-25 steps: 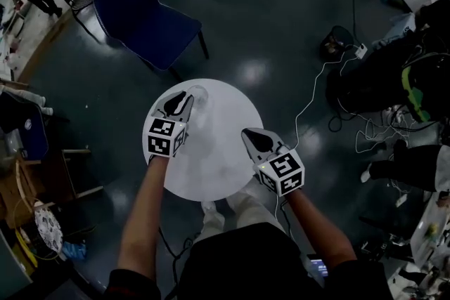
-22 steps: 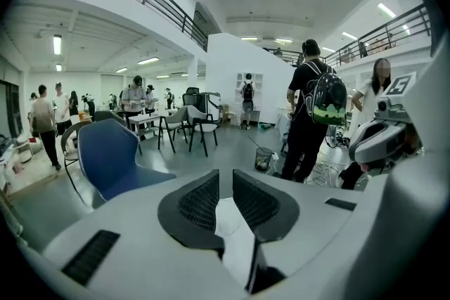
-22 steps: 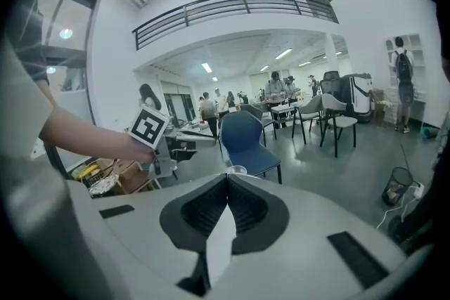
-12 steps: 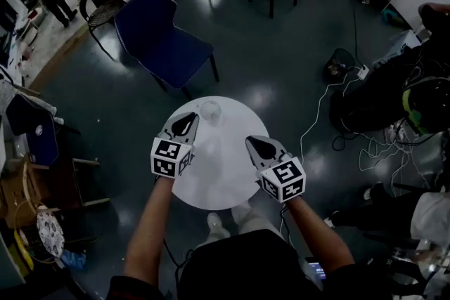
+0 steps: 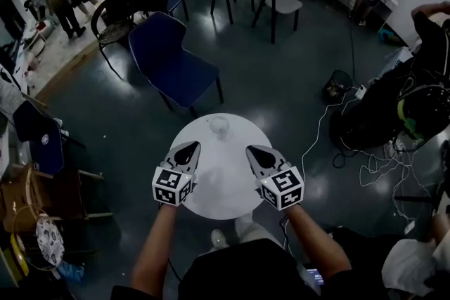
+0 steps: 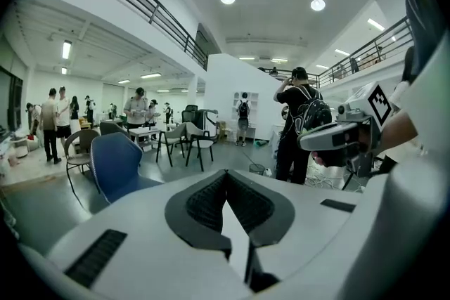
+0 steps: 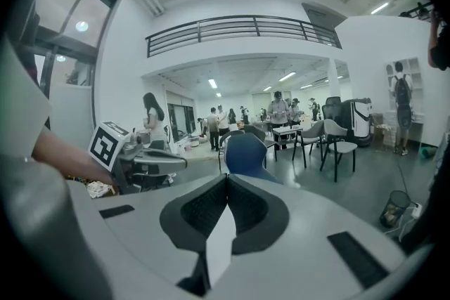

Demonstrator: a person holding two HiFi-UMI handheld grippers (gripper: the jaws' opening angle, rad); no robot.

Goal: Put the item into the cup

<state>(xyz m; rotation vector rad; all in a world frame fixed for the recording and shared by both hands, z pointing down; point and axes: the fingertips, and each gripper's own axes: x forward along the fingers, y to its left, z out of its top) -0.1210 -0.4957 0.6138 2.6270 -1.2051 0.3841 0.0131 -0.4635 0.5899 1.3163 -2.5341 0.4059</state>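
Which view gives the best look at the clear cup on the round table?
The head view: the cup stands unobstructed near the far edge of the white table. Both gripper views look out across the room at chairs and people; neither shows the cup.

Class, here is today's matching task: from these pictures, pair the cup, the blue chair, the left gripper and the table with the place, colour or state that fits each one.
Things:
1. cup
2. blue chair
3. left gripper
4. table

Place, colour or state:
A. on the floor beyond the table
B. jaws together, nothing between them
C. standing near the table's far edge
D. white and round

Pairs: 1-C, 2-A, 3-B, 4-D.
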